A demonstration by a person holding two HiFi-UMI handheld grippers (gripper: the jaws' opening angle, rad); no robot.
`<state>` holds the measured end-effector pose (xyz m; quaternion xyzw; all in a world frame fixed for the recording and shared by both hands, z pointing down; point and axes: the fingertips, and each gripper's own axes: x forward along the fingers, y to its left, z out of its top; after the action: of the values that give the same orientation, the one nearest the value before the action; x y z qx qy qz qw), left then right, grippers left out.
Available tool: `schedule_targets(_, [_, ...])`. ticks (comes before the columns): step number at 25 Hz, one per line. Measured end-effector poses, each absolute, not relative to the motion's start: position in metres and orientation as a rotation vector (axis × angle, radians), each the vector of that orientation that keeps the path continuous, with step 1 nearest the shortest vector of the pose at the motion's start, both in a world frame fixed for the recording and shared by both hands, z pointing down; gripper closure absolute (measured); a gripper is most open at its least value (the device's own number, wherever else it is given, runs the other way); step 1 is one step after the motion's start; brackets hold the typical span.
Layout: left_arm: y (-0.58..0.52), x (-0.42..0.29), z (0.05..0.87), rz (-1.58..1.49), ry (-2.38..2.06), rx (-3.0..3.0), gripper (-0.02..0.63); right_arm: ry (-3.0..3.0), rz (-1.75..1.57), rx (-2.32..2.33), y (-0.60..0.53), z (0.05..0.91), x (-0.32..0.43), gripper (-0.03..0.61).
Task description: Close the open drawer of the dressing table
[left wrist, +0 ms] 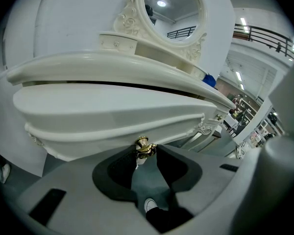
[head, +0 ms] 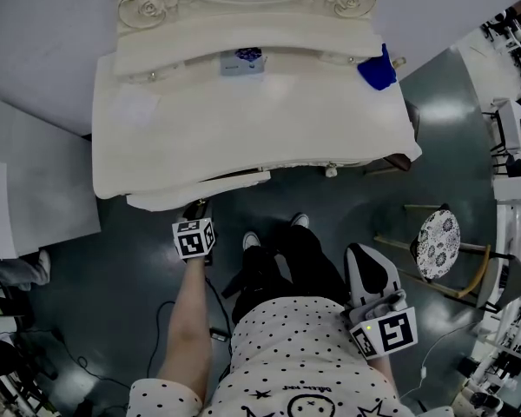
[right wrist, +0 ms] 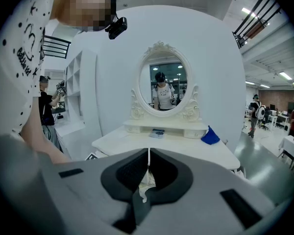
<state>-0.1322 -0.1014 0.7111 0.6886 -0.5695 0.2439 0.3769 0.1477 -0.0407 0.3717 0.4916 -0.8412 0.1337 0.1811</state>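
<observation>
The cream dressing table (head: 156, 129) fills the upper head view. Its left drawer (head: 200, 190) juts a little way out from under the top. In the left gripper view the drawer front (left wrist: 108, 116) is close ahead, with a dark gap above it. My left gripper (left wrist: 146, 151) is shut on the drawer's small brass knob (left wrist: 143, 146), which sits between the jaw tips. The left gripper (head: 195, 214) is just below the drawer in the head view. My right gripper (head: 371, 287) is held back near the person's waist. In its own view the right gripper (right wrist: 148, 153) is shut and empty.
A blue cloth (head: 378, 69) and a small box (head: 243, 62) lie at the back of the tabletop under the oval mirror (right wrist: 162, 84). A stool with a patterned seat (head: 438, 243) stands to the right. The person's shoes (head: 252, 240) are under the table edge. Cables (head: 169, 320) trail on the floor.
</observation>
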Motion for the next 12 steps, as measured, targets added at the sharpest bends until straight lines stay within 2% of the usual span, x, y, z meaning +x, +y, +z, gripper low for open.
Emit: schedule_targets(12, [-0.121, -0.137, 0.712, 0.626, -1.469, 1.766, 0.474, -2.369, 0.387, 1.396, -0.044, 0.374, 0.153, 0.566])
